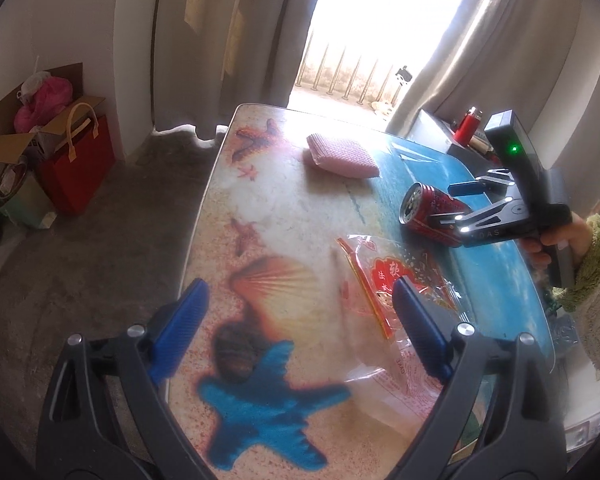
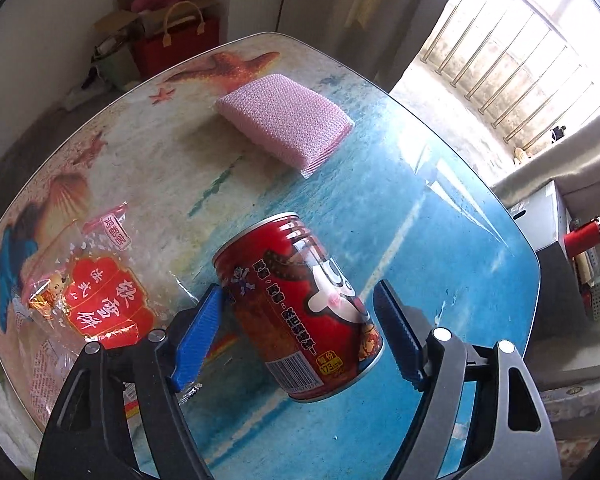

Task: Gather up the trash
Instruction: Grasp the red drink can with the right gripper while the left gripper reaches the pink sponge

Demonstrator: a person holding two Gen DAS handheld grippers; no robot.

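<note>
We are bracketing the red can (image 2: 300, 304), lying on its side on the table (image 2: 440, 208), with the right gripper (image 2: 300, 320): jaws apart, left pad touching or nearly so, right pad clear. The left gripper (image 1: 300, 320) is hanging open above the near wrapper (image 1: 388, 280). We are risking the round can rolling away toward the pink sponge (image 2: 284, 120) if one pad is nudging first.
</note>
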